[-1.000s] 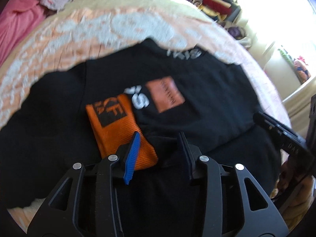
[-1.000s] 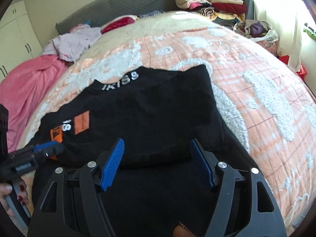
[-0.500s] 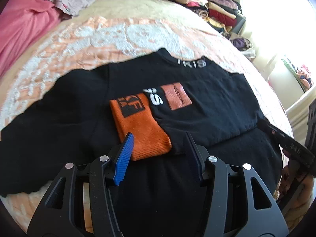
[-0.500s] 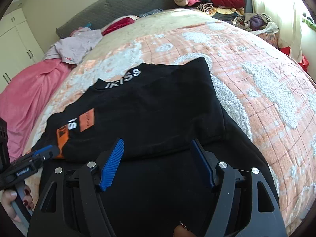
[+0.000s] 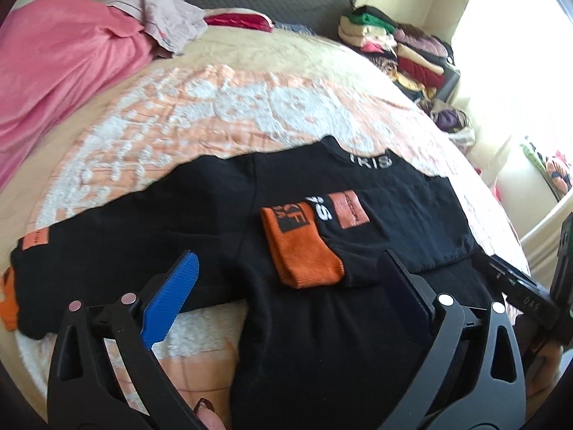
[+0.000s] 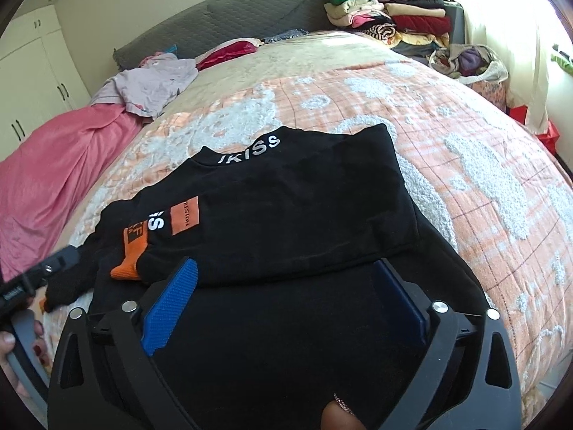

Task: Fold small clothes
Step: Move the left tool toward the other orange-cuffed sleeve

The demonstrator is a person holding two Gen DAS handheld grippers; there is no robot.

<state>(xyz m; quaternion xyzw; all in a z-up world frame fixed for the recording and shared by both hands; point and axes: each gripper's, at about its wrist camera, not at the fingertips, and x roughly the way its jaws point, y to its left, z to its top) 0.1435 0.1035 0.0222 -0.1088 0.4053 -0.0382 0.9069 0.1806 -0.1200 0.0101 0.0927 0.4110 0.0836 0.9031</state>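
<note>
A black sweatshirt (image 5: 200,222) with white collar lettering lies flat on the bed. Its right sleeve is folded across the chest, ending in an orange cuff (image 5: 304,254). The other sleeve stretches out left to an orange cuff (image 5: 7,297). My left gripper (image 5: 288,268) hovers just short of the folded cuff. Its jaws are opening and grip nothing. My right gripper (image 6: 286,268) hangs over the sweatshirt (image 6: 304,208) near the folded sleeve's lower edge. Its jaws are opening too, with only cloth lying beneath them. One finger (image 5: 515,286) of the right gripper shows at the left view's right edge.
A peach and white bedspread (image 6: 465,143) covers the bed. A pink blanket (image 5: 53,71) and loose lilac clothes (image 5: 161,21) lie at the far left. Folded clothes are stacked (image 6: 394,14) beside the grey headboard (image 6: 232,14). A bag of clothes (image 6: 469,61) stands to the right.
Both pairs of jaws have spread wider. The left gripper has drawn back and up from the orange cuff, so the left sleeve now shows. The right gripper has pulled back a little.
</note>
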